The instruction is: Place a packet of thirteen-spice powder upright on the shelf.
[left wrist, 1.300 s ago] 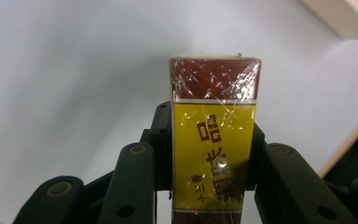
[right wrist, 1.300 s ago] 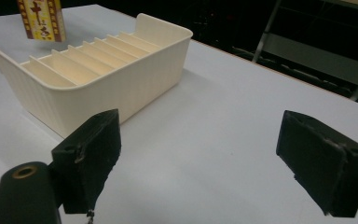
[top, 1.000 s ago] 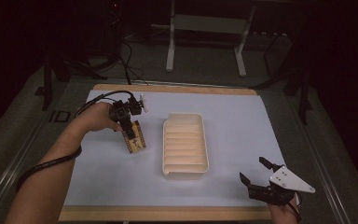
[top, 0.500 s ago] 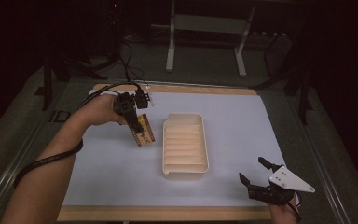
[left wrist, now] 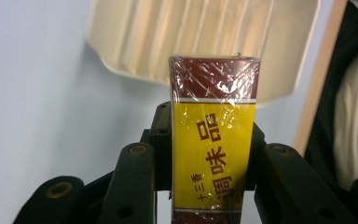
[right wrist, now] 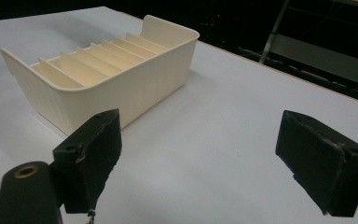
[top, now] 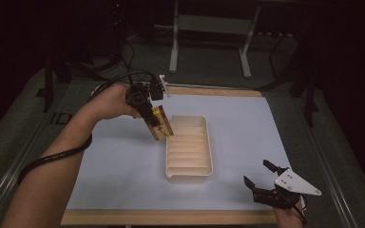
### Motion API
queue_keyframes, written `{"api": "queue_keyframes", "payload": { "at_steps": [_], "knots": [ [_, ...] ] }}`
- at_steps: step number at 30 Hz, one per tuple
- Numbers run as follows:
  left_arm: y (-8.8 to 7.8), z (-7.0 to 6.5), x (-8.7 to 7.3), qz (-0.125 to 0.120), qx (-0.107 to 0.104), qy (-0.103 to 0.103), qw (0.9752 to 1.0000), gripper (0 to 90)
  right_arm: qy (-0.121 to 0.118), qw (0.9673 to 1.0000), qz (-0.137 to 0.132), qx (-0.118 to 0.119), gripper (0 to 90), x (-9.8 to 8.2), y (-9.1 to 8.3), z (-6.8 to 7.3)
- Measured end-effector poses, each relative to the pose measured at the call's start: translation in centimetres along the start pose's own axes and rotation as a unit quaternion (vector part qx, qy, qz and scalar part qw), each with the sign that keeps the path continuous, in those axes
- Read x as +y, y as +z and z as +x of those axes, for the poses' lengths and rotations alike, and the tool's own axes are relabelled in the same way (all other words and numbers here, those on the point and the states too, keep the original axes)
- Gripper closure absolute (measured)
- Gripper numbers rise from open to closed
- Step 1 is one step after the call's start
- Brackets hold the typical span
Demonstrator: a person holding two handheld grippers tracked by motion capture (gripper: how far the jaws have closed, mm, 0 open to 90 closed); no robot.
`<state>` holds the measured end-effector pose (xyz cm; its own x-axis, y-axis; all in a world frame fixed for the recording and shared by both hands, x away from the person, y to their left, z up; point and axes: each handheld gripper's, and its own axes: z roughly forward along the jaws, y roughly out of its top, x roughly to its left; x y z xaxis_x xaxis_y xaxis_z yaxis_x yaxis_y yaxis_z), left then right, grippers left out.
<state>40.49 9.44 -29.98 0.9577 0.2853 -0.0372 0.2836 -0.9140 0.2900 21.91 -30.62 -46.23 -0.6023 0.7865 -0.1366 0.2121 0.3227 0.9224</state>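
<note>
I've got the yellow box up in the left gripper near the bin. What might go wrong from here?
1. The left gripper clamps only the lower end of the yellow box, which is wrapped in glossy film; it might slip or swing.
2. The box hangs tilted over the near left rim of the cream bin; lowered like that, it could catch a rim or one of the dividers instead of dropping into a slot.
3. The right gripper sits open, apart from the bin, so a knock could shift the bin.

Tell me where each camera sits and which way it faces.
High view: above the table's near side, looking forward and down; forearms, left tongs, right tongs.
Left gripper view: on the left tongs, along its jaws clamping the yellow packet.
Right gripper view: on the right tongs, jaws apart.
All share the cream tray.
</note>
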Motion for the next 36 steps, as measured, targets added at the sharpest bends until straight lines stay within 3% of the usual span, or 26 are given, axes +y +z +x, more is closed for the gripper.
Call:
{"api": "queue_keyframes", "payload": {
  "at_steps": [7, 17, 36],
  "knots": [
    [0.1, -0.1, 1.0, -0.027, 0.001, 0.011, 0.9996, 68.3, 0.001, 1.0, -0.001, 0.001, 14.3, 0.0, 0.0, 0.0],
    [2.2, 0.3, 2.3, -0.071, 0.005, 0.039, 0.9967, 68.3, 0.0, 1.0, 0.0, 0.002, 14.3, 0.0, -0.1, 0.0],
    [7.0, 2.1, 4.1, -0.072, -0.007, 0.065, 0.9952, 68.3, 0.001, 1.0, -0.002, 0.004, 14.4, -0.1, -0.2, -0.1]
  ]
}}
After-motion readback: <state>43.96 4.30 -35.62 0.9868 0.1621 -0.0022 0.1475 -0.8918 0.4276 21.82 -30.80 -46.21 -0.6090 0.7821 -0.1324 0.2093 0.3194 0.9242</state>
